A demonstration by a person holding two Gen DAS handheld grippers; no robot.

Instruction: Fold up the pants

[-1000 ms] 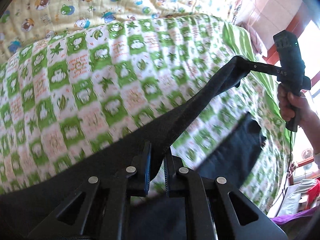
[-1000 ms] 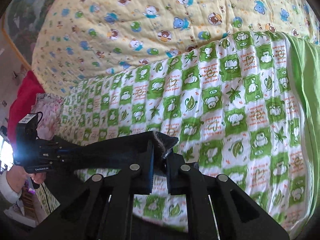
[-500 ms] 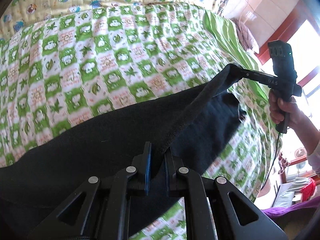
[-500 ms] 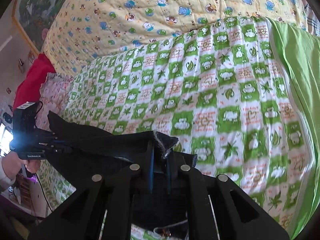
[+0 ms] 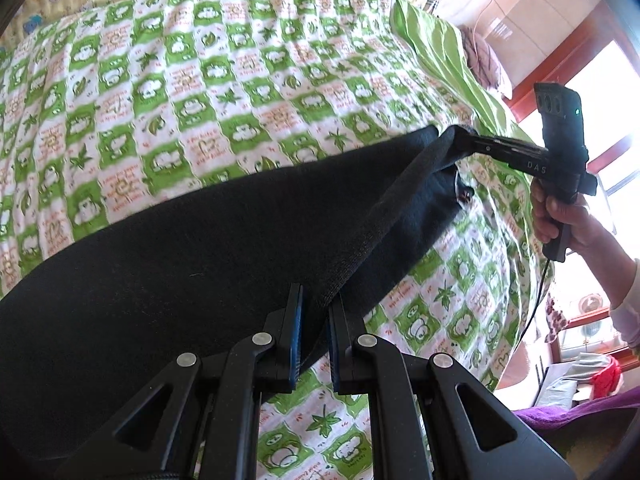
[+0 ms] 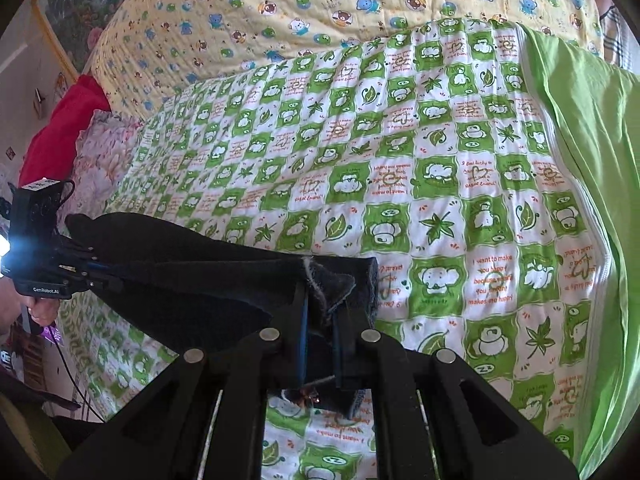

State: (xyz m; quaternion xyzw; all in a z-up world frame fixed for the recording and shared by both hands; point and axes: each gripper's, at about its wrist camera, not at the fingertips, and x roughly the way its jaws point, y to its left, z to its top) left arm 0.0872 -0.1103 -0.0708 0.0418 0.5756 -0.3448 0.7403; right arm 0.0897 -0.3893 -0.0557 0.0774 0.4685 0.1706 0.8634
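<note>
Black pants (image 5: pixel 168 264) lie spread on the green-and-white checked quilt (image 5: pixel 224 80). My left gripper (image 5: pixel 314 304) is shut on the ribbed waistband edge, which runs taut up to my right gripper (image 5: pixel 460 140). In the right wrist view my right gripper (image 6: pixel 322 300) is shut on the other waistband corner (image 6: pixel 340 284), and the black fabric (image 6: pixel 192 276) stretches left to my left gripper (image 6: pixel 100 268). Both grippers hold the band low, just above the quilt.
A yellow bear-print quilt (image 6: pixel 320 4) covers the far side of the bed. A green sheet (image 6: pixel 580 140) runs along the right edge. A red pillow (image 6: pixel 60 128) and a floral one (image 6: pixel 104 152) lie at the left. A window (image 5: pixel 600 100) is beyond the bed.
Both grippers have come down with the waistband. The pants, hanging in the air before, now lie spread flat on the quilt.
</note>
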